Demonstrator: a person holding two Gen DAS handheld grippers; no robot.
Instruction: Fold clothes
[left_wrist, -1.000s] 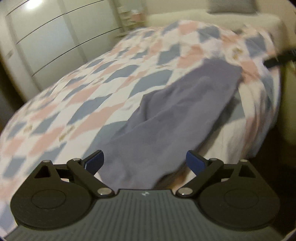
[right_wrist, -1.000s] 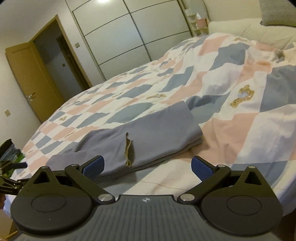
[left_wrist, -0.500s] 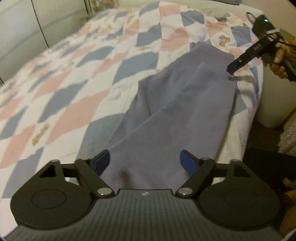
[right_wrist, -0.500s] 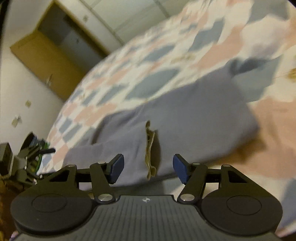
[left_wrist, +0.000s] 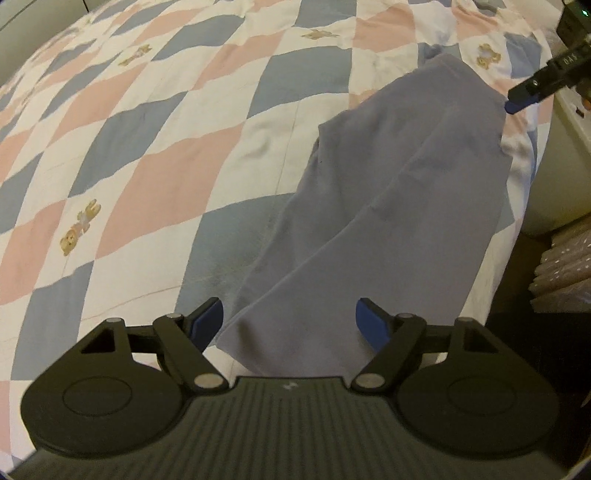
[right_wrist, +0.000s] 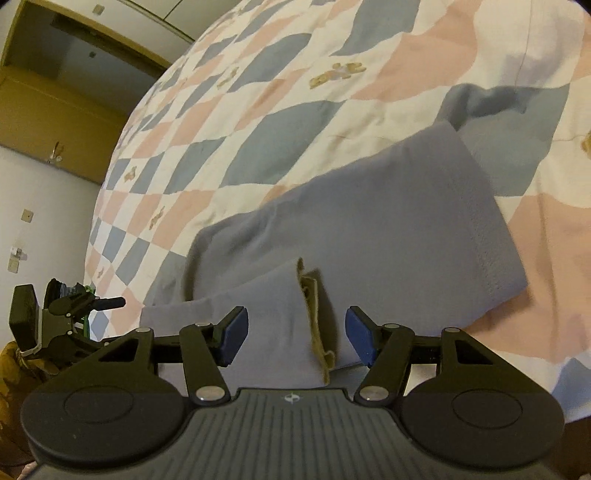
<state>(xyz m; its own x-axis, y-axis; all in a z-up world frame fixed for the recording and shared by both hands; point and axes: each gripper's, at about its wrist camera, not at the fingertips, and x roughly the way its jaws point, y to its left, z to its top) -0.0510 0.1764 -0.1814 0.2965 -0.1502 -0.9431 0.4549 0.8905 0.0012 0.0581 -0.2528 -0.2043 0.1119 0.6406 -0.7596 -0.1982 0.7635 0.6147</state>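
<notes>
Garment: our grey trousers (left_wrist: 388, 206) lie lengthwise along the quilt (left_wrist: 155, 158) edge; 2 legs stacked
Left gripper (left_wrist: 290, 321): spread wide, straddling the hem
Right gripper (right_wrist: 295, 334): spread, straddling the waistband, ready to pinch

A big bed (left_wrist: 155, 177) fills both views. It is covered by a quilt (right_wrist: 280, 122) with blue, pink and white diamond squares and little teddy bears on it. One thing lies right on the quilt: long grey pants (left_wrist: 399, 206). In the left wrist view they start between the claw's two open fingers and stretch away up and to the right, close to the bed's edge. In the right wrist view the pants (right_wrist: 369, 229) lie flat just in front of the claw, and a tan inside edge (right_wrist: 314, 325) shows between its fingers.
</notes>
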